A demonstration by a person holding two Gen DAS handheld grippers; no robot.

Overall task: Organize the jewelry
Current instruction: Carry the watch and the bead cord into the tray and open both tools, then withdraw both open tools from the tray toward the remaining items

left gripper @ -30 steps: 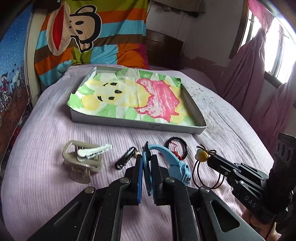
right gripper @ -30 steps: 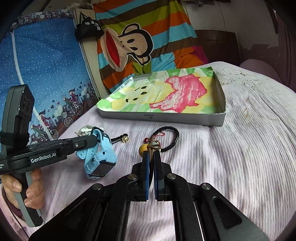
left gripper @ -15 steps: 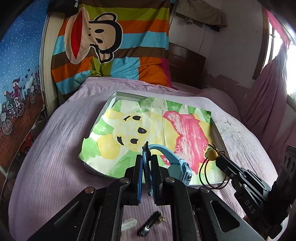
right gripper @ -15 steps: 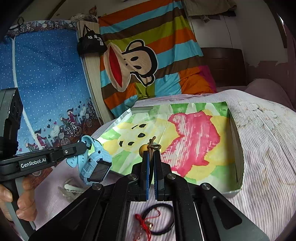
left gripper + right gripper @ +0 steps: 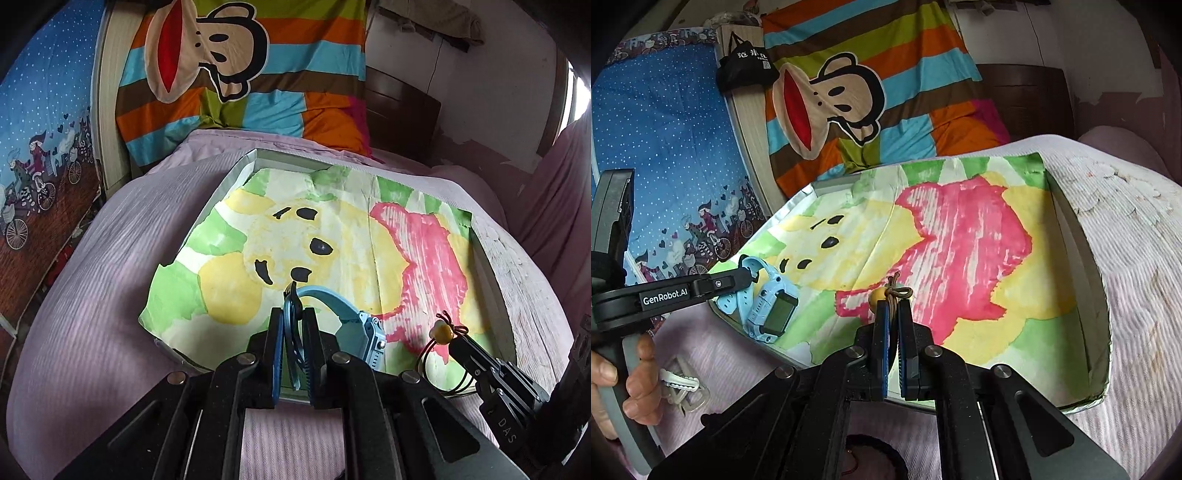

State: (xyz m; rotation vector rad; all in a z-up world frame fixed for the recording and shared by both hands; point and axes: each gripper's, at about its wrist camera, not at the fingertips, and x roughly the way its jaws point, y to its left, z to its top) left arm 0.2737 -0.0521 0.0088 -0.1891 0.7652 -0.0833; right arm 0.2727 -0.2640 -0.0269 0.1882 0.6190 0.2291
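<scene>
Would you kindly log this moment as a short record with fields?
surface: bed with lilac cover
tray: shallow box lined with a painted sheet
left gripper: shut on the strap of the blue watch, held over the box's near edge
right gripper: shut on the hair tie, over the box
left on bed: hair clips, black bracelet

Tray on the bed, watch over its near-left part, hair tie right of watch
</scene>
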